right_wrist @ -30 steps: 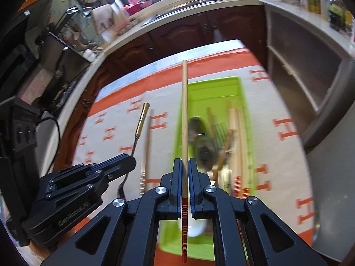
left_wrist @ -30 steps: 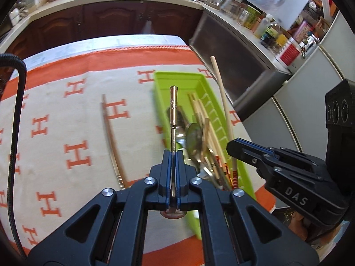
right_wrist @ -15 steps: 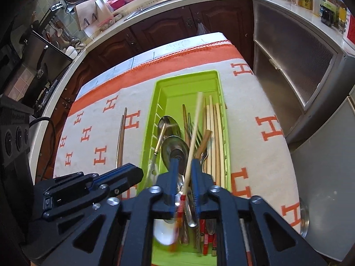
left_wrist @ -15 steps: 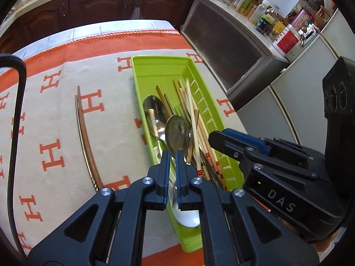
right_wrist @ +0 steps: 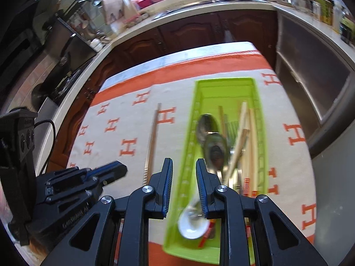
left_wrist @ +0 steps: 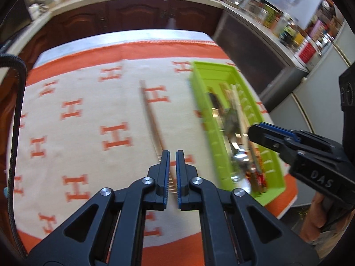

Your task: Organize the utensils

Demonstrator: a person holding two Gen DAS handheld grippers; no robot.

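Nearest, the left gripper is closed almost to touching and holds nothing; it hangs above the ridged near end of the pair of tongs lying on the cloth, likely lined up because that is the one utensil not yet put away. Beside it, the right gripper stands narrowly apart with nothing between the jaws, which have just been opening, and sits over the near left wall of the green tray. Inside the tray lie two metal spoons, a white spoon at the near end and a bundle of chopsticks along its right side, all pointing lengthwise so they fit the narrow tray. Farther off, the orange-bordered tablecloth runs to the table's far edge, with dark wooden cabinets beyond.
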